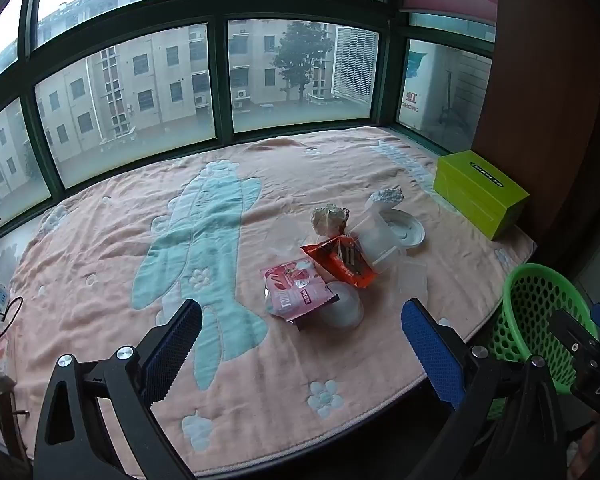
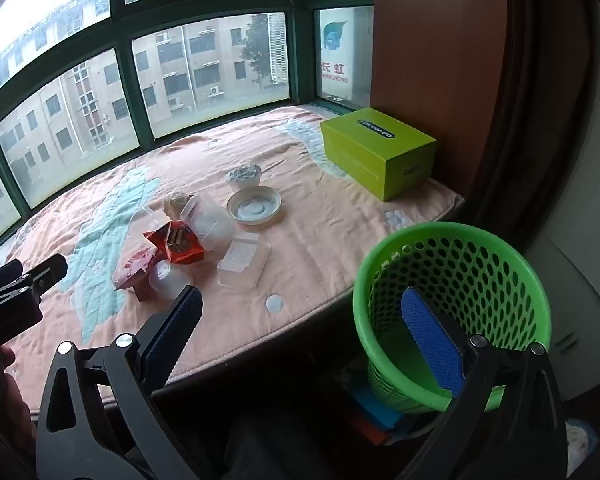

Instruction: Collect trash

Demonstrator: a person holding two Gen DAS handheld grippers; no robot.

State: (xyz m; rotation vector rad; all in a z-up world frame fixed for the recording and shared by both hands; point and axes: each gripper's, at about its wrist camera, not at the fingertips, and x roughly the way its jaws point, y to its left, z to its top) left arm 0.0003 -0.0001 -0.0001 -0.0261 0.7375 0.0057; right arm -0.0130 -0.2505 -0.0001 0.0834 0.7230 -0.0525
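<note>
Both hand-held grippers are released, jaws spread wide, nothing between the pads. The left gripper (image 1: 300, 344) hangs over the near edge of the blanket-covered ledge (image 1: 100, 264); the right gripper (image 2: 300, 332) hangs off that edge, its right finger over the green basket (image 2: 452, 264).

The trash lies in one cluster right of the ledge's centre, well short of the window. Nearest the near edge are the pink wrapper (image 1: 294, 290) and a white cup (image 1: 346, 306) touching it. Behind them are the orange wrapper (image 1: 342, 260), a clear container (image 1: 376, 246), a round lid (image 1: 404, 230) and two crumpled wads (image 1: 330, 216).

The pink wrapper lies directly ahead of the left gripper, between the lines of its fingers, long axis roughly crosswise. The left gripper appears the nearer. The basket stands off the ledge's near right corner, and appears empty.
</note>
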